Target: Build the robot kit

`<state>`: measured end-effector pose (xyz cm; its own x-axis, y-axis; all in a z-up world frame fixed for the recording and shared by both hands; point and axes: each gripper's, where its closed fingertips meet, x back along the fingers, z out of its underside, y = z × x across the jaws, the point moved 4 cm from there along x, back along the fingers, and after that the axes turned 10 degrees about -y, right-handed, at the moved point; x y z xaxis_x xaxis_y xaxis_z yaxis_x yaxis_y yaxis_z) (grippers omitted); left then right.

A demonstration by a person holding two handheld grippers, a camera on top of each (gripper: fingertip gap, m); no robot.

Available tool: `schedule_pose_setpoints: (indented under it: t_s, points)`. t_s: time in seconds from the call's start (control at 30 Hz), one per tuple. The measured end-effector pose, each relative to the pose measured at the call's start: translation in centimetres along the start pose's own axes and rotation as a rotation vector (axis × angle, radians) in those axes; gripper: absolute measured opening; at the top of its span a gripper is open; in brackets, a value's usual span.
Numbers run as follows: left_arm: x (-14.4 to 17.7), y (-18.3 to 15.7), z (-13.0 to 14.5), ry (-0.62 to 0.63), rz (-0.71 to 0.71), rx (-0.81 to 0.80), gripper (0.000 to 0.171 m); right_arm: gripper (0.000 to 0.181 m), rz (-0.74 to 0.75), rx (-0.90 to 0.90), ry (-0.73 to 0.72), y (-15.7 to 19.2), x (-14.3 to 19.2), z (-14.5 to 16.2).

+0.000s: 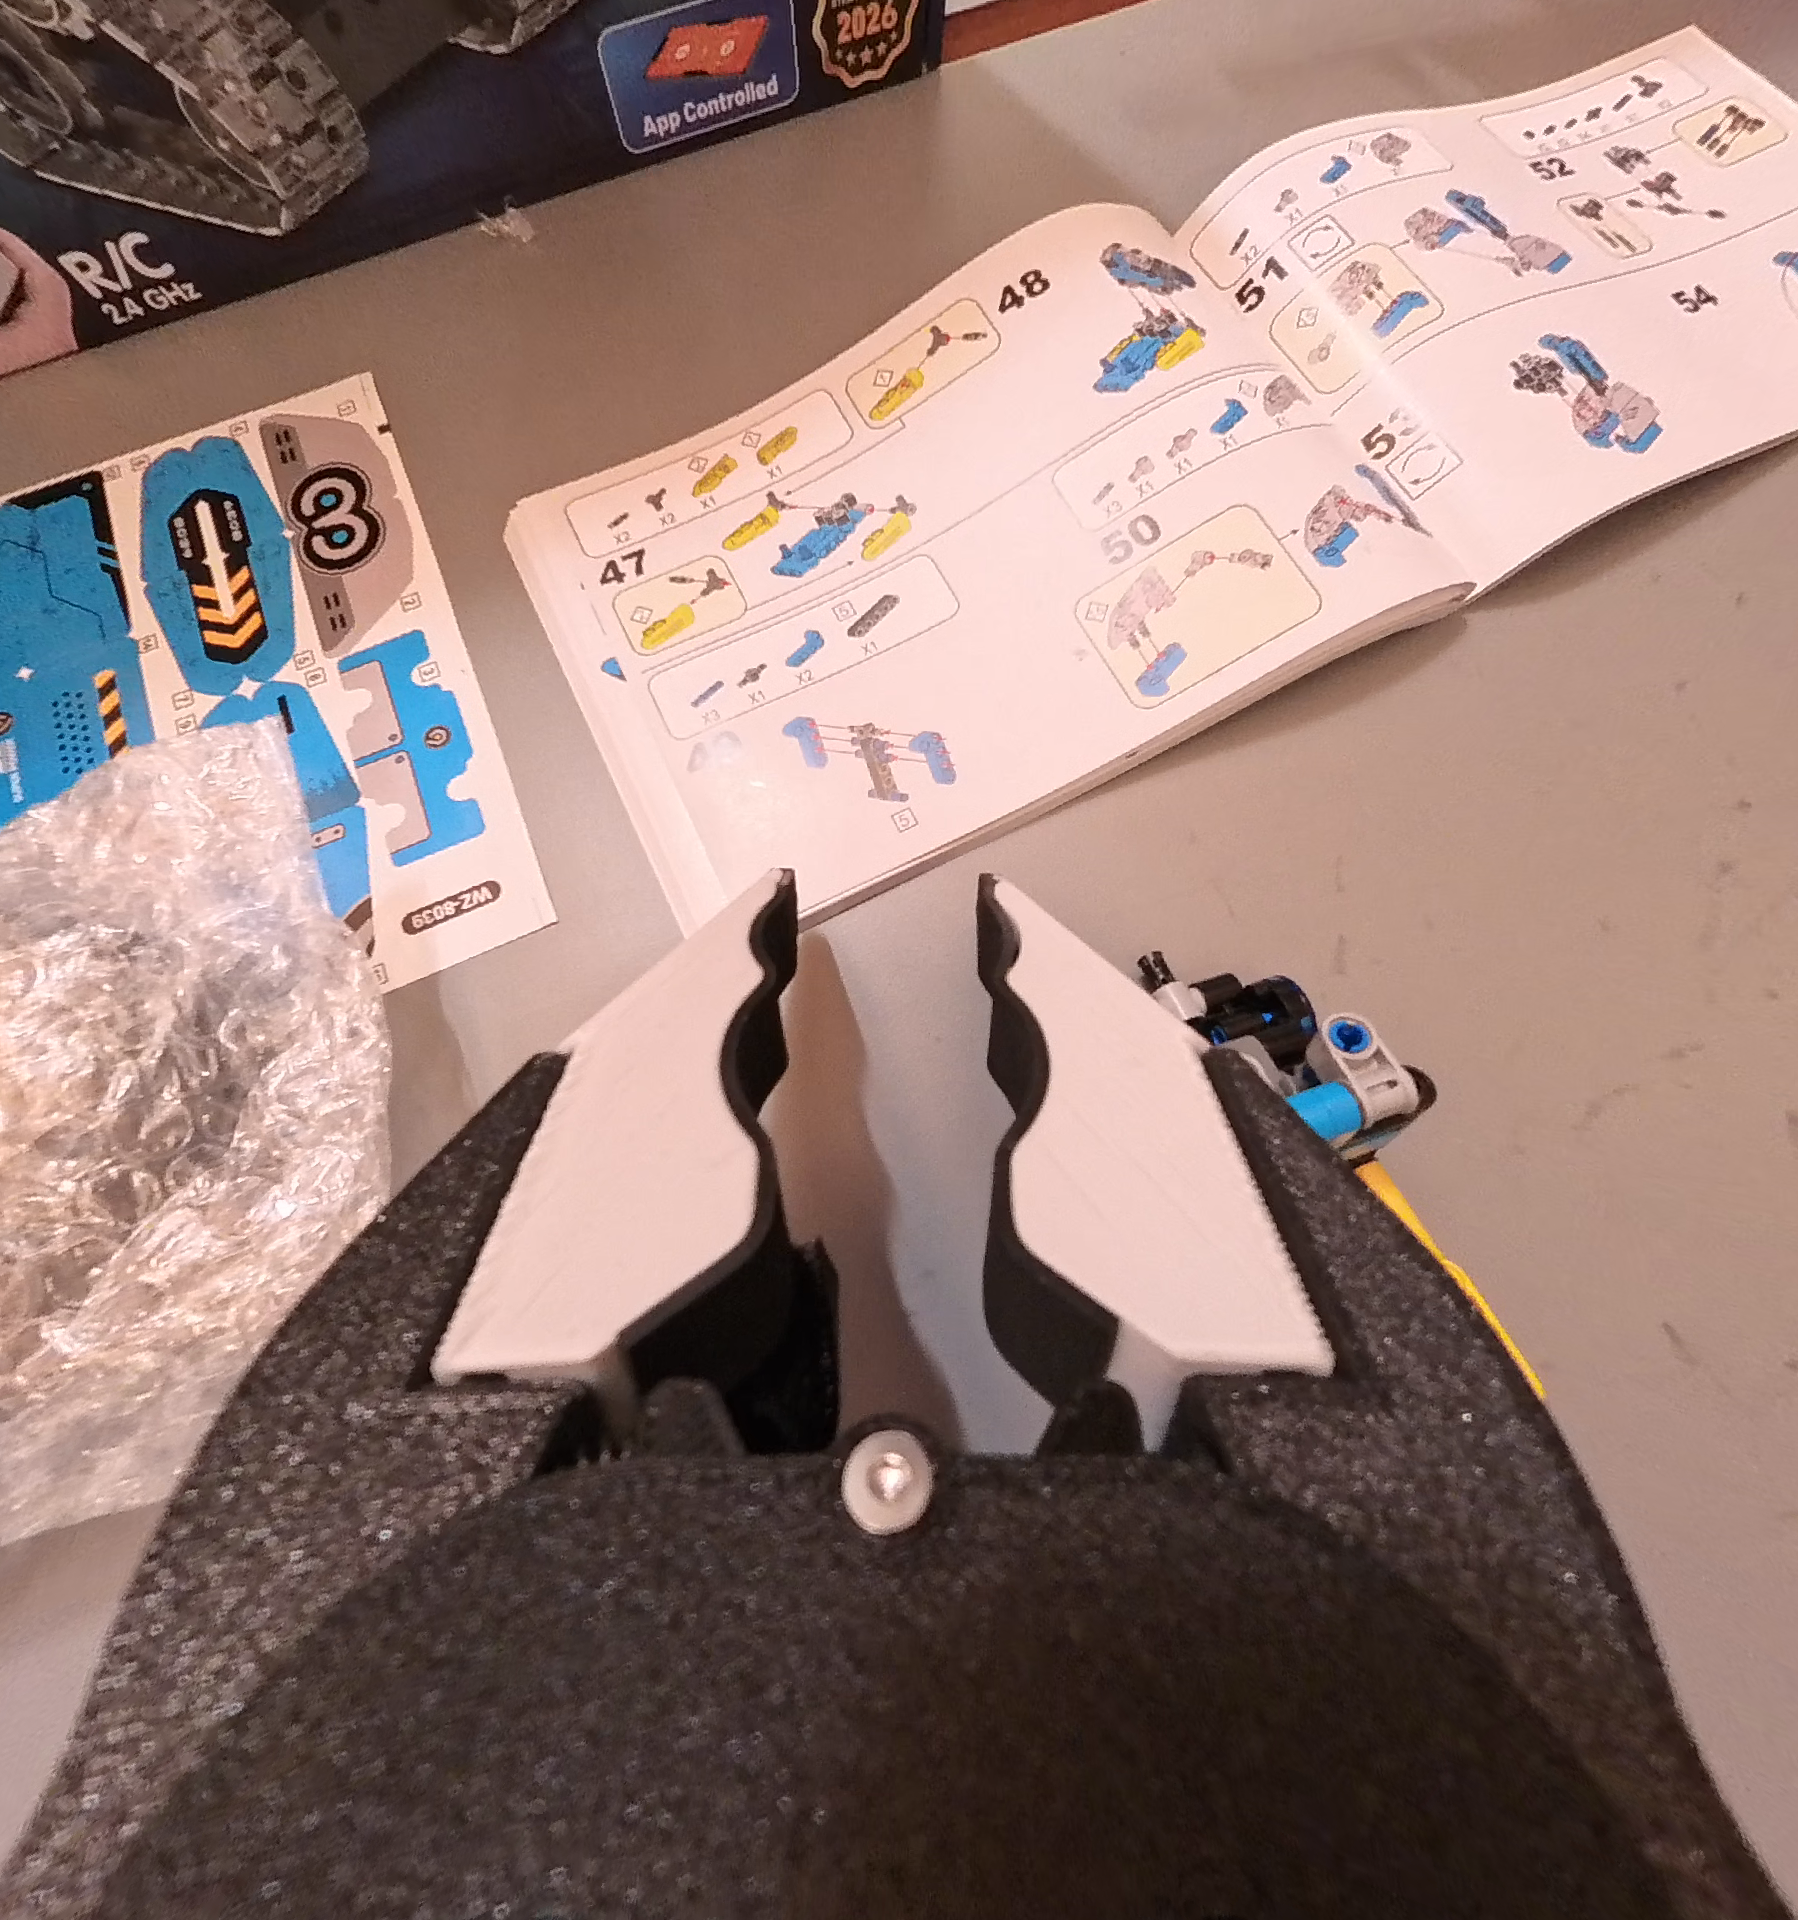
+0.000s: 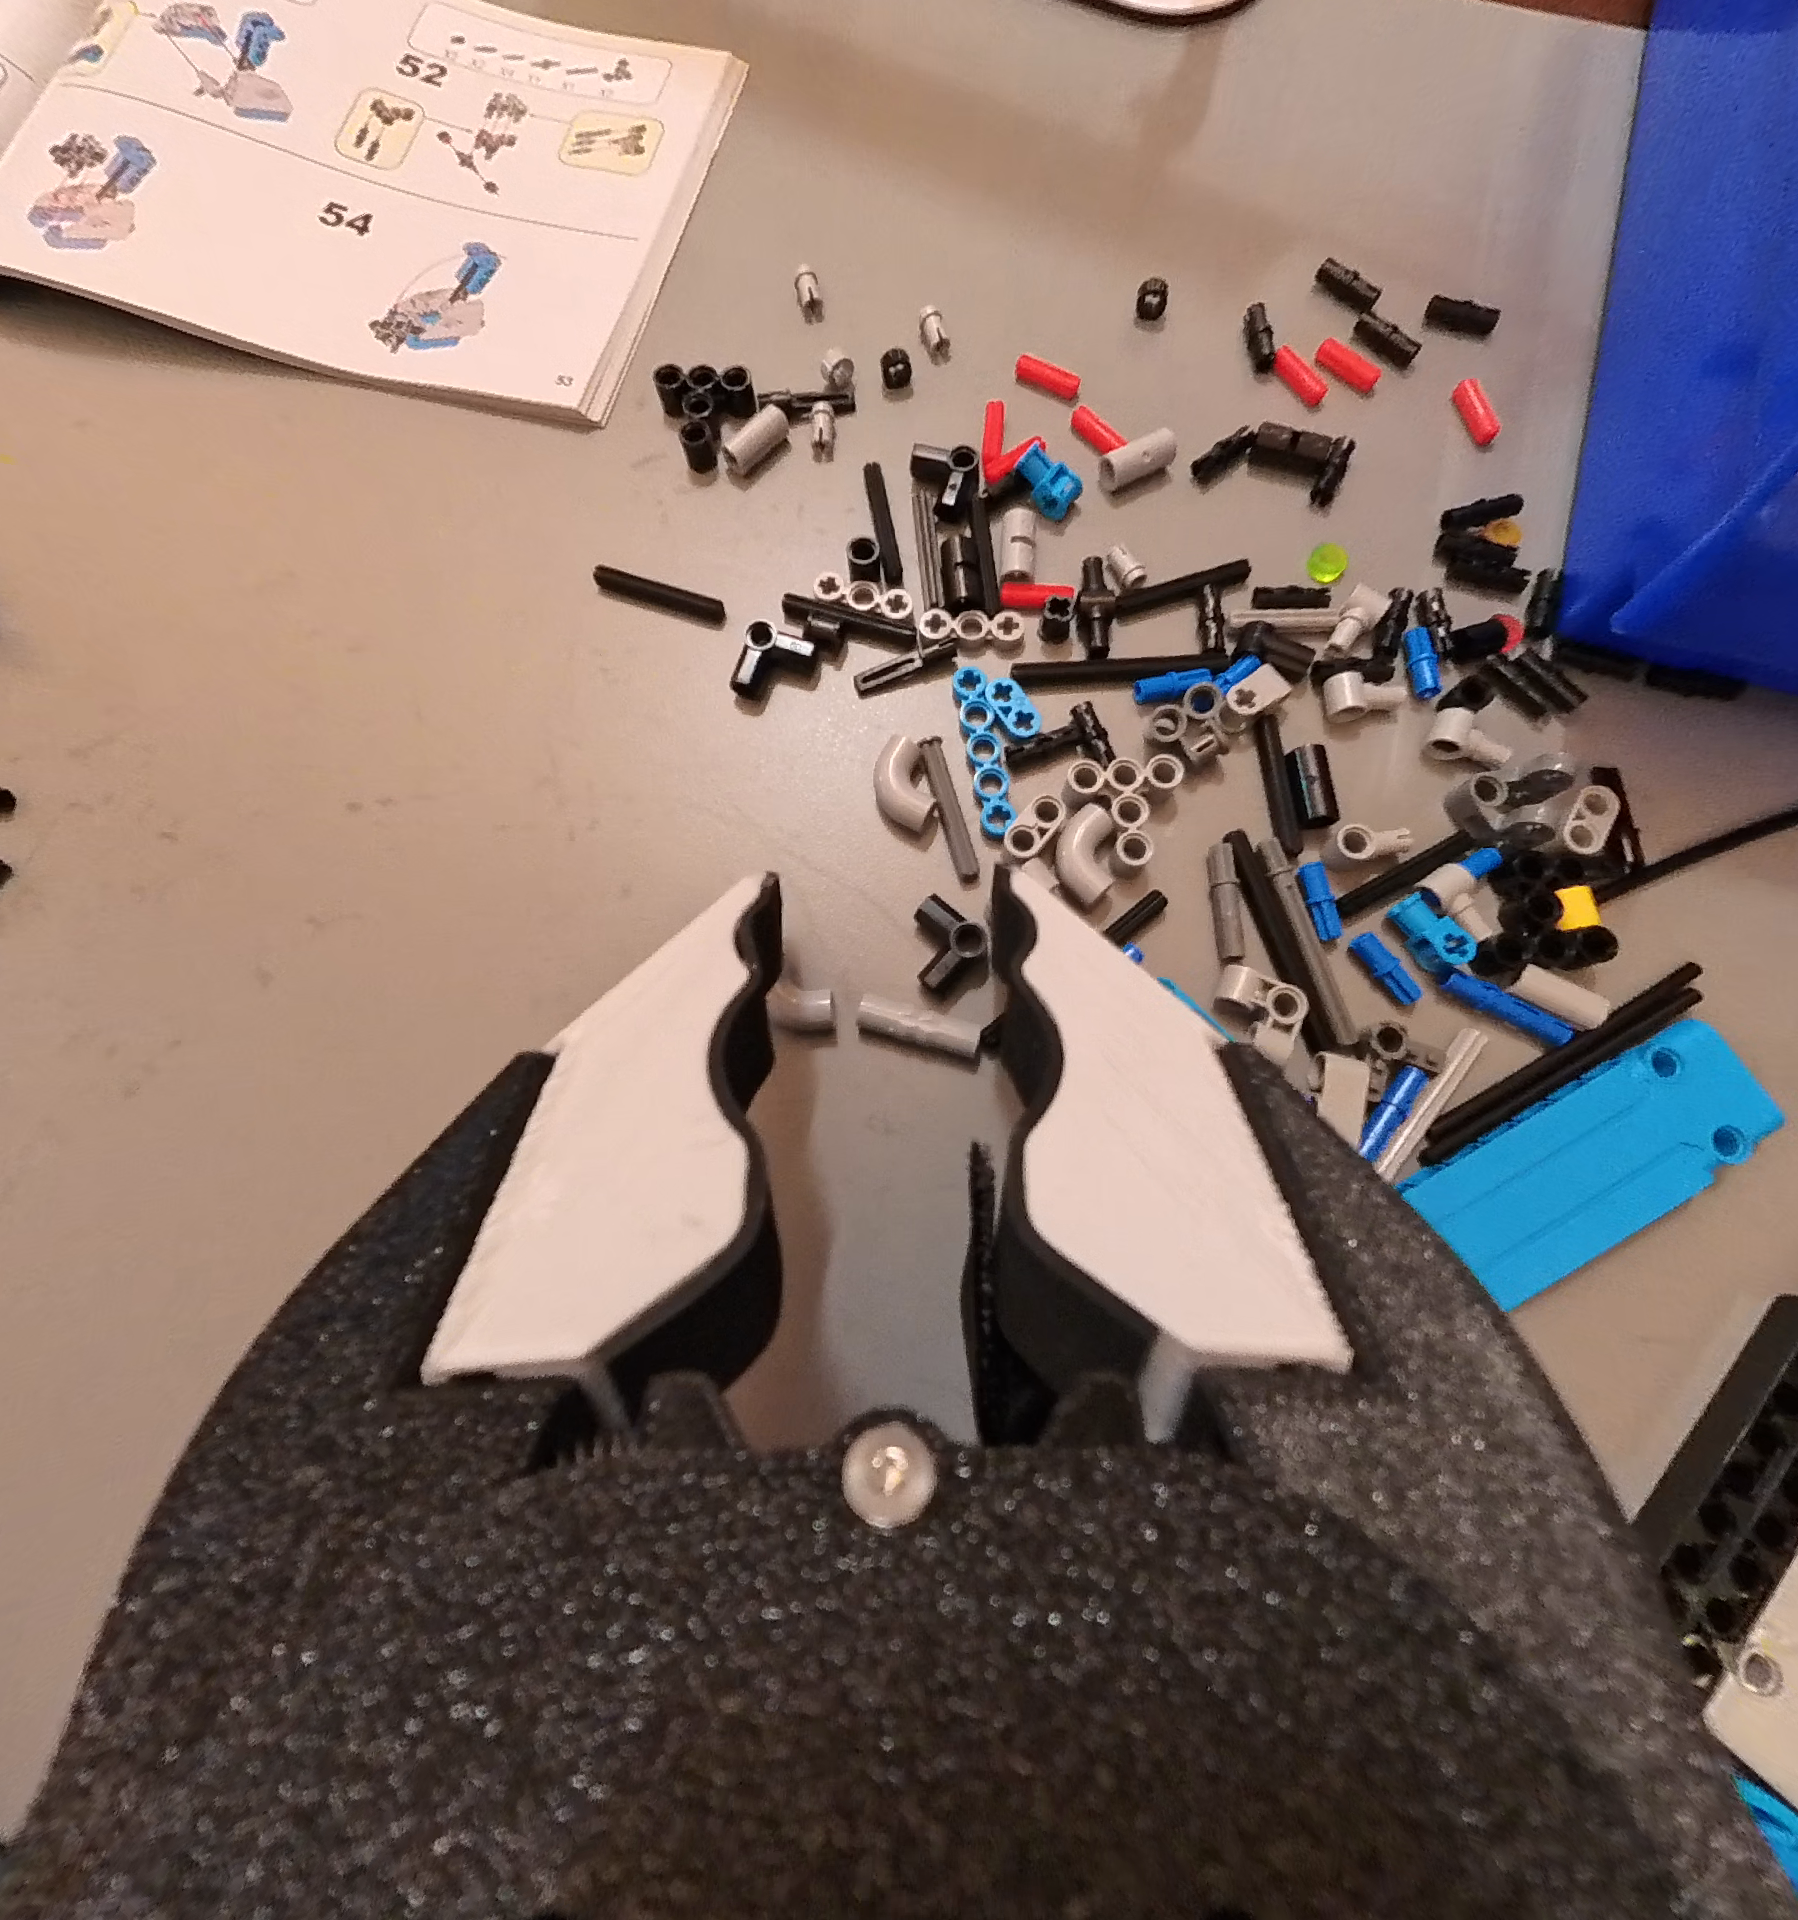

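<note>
Both your tongs gape empty: left tongs (image 1: 887, 894) by the booklet (image 1: 978, 582), right tongs (image 2: 887, 894) over grey pins (image 2: 916, 1023), lower centre, easily scattered if nudged.

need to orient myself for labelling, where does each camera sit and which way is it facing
Left wrist view: sits on the left hand-held gripper, looking forward and down along its open fingers at the grey table, an open instruction booklet, a sticker sheet and crumpled clear wrap.
Right wrist view: sits on the right hand-held gripper, looking down along its open fingers at scattered building pieces beside a blue bin.
Shared: the same booklet and table.
</note>
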<state>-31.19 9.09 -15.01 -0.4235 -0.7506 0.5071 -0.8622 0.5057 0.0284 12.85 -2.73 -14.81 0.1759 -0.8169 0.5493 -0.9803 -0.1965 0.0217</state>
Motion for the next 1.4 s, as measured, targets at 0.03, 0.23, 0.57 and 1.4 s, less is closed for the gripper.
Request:
schedule_pose_setpoints:
  t_s: [0.03,0.23,0.57,1.4]
  points:
    - [0.0,0.0,0.0,0.001,0.0,0.0,0.035,0.04,0.001,0.001,0.006,0.0,0.0,0.1]
    - [0.0,-0.1,0.0,-0.001,0.004,0.001,0.035,0.04,0.004,0.019,0.023,0.2,-0.2,0.3]
    - [0.0,-0.1,0.1,0.005,0.002,-0.007,0.035,0.04,-0.01,0.019,0.021,0.4,-0.2,0.4]
    - [0.0,-0.8,0.4,0.021,-0.03,-0.103,0.035,0.038,0.288,-0.24,0.031,-29.5,11.1,5.3]
